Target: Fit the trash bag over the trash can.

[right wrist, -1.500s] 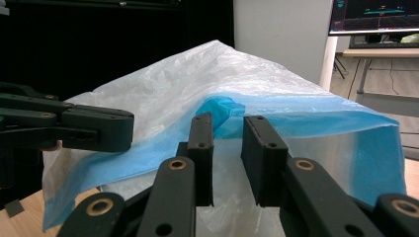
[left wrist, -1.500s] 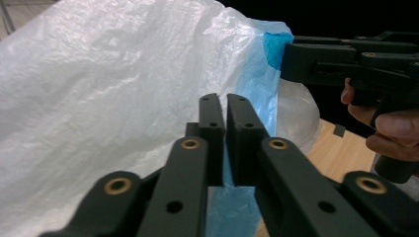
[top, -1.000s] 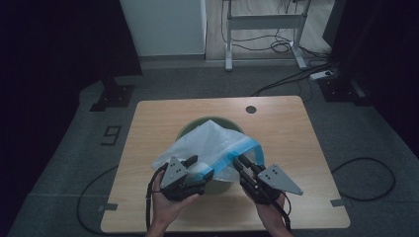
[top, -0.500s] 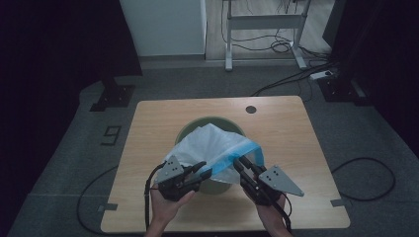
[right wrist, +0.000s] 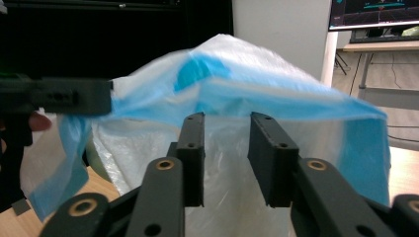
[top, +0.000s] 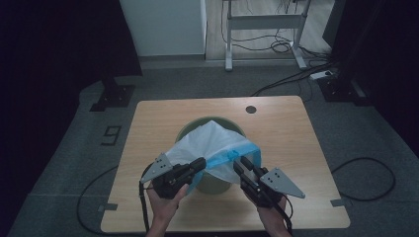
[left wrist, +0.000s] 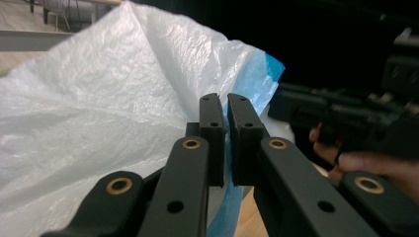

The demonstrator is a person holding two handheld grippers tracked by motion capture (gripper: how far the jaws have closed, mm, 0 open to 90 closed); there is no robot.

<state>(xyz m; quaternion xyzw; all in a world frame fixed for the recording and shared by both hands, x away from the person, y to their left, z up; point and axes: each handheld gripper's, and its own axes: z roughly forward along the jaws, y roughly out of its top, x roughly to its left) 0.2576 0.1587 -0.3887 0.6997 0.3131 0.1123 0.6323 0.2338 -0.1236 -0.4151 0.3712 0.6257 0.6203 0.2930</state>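
Your left claw [left wrist: 225, 140] is pinching the thin white plastic bag with a blue rim band [top: 217, 143]; the jaws are pressed nearly together w/ a bit of blue film caught between them. Your right claw [right wrist: 226, 158] is spread wide and grips nothing yet. In the right gripper view the blue band runs just past its jaw tips, and whether it touches them can't be told.

The bag is draped over the round pale green bin [top: 210, 180] in the middle of the light wood bench [top: 291, 128], w/ its top poking up like a tent. It looks like you're fitting the bag onto the bin.

How to do it well, I think:
- Keep the left pinch firm. Thin film slips out fast.
- Push the right claw fwd till the blue band sits deep between the jaws, then squeeze.
- Grab the band, not the white part; the band looks thicker.
- Pull both claws apart slowly so the mouth opens, then bring it down over the bin rim.
- Don't yank. The film could rip or the bin could tip.

Writing: a big "9" [top: 112, 135] is marked on the floor left of the bench. No brand or label on the bag or bin can be read.
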